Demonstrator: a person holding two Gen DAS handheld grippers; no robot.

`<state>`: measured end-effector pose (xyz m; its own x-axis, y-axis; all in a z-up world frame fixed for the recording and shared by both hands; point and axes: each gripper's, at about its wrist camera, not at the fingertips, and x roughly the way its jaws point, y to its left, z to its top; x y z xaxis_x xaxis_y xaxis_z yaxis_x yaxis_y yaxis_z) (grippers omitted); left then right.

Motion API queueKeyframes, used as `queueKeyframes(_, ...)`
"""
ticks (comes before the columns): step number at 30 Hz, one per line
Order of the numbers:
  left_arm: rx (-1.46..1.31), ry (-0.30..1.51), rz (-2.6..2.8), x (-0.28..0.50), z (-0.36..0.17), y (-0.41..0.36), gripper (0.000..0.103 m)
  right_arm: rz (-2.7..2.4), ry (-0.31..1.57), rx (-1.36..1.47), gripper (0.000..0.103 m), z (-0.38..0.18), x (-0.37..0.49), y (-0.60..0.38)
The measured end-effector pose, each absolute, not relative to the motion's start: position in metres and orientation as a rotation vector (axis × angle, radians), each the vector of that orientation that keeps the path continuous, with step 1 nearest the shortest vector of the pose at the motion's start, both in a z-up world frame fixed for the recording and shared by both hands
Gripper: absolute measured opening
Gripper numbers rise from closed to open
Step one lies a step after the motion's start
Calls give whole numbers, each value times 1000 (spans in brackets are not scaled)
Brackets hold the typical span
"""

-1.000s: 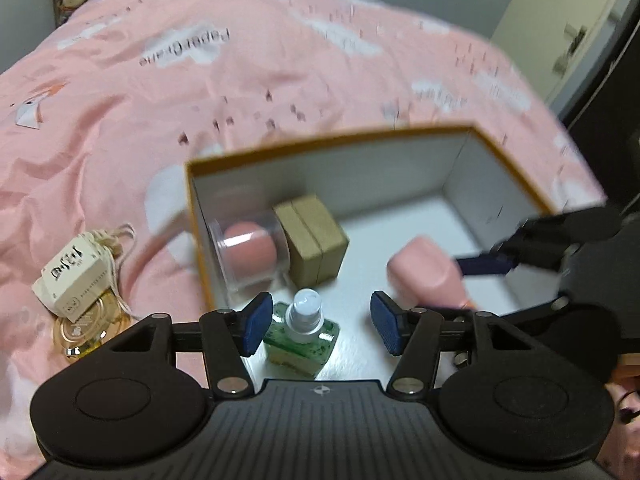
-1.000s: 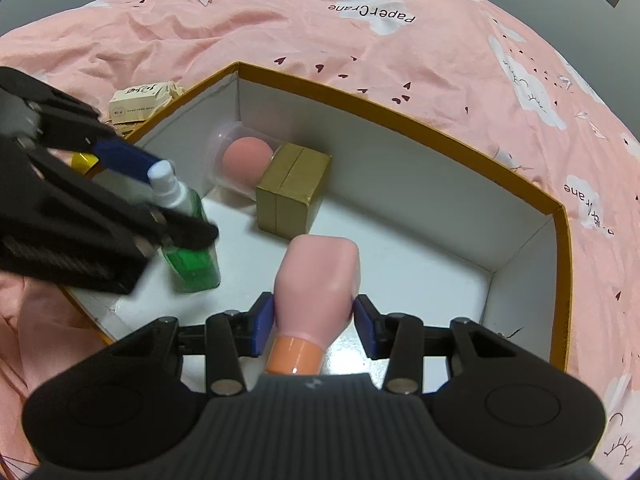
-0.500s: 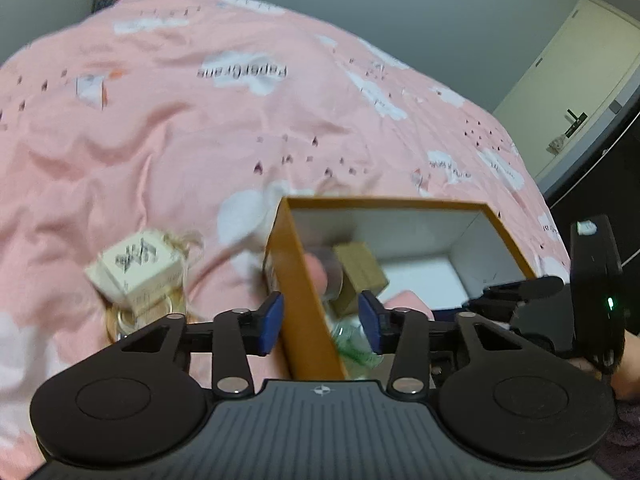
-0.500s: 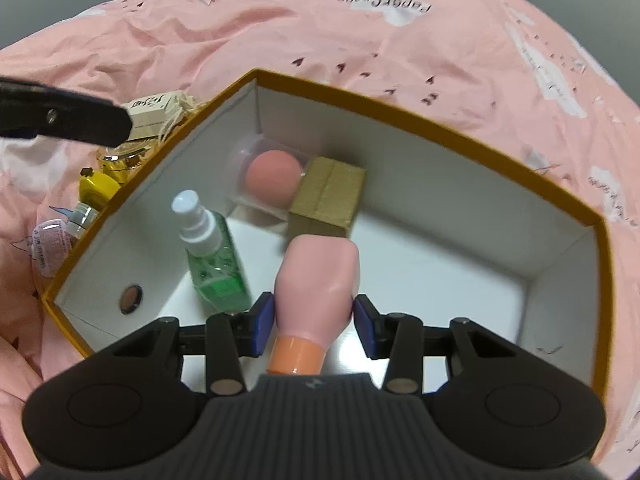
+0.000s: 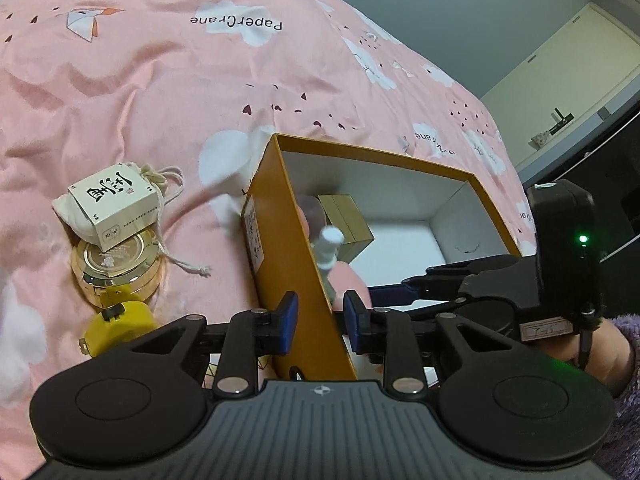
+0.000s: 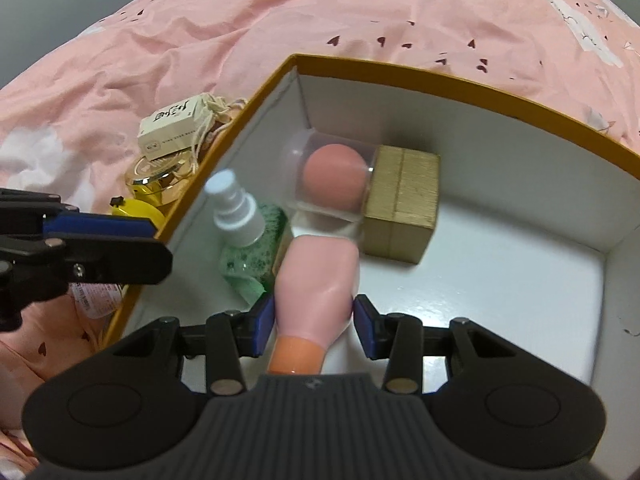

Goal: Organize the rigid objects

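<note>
Left wrist view: the left gripper [image 5: 317,318] stands at lower centre, its jaws having just been closing; they straddle the near wall of the orange box [image 5: 294,240] without pressing it, holding nothing. Still outside, at left on the pink bedspread [image 5: 160,80]: the white carton [image 5: 114,206] atop the gold tin [image 5: 118,266], and a yellow item [image 5: 120,326] below them.

Right wrist view: the right gripper [image 6: 314,326] pinches the pink bottle [image 6: 318,284], low inside the box near its floor. Already packed: the green spray bottle [image 6: 248,240], the clear case with a pink ball [image 6: 330,180] and the tan block [image 6: 402,204] at centre. Judgement: about half done; the pink bottle awaits release, the outside items remain.
</note>
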<state>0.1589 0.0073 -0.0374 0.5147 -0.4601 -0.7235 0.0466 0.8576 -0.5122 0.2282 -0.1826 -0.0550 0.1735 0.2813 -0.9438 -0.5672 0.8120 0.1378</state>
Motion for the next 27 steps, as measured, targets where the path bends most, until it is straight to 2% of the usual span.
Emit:
queueKeyframes(16,-469,995,-311,155,-37,1,31,610,1253,-346,45,-56,224,-172)
queueKeyframes(21,-471,978,-301,151,-33,2,31,594,1209,-370,55,-48,219,-174)
queueKeyframes(27,-454,940,-280,145,-23,3,31,571,1090,-455,62,-27,199,-176)
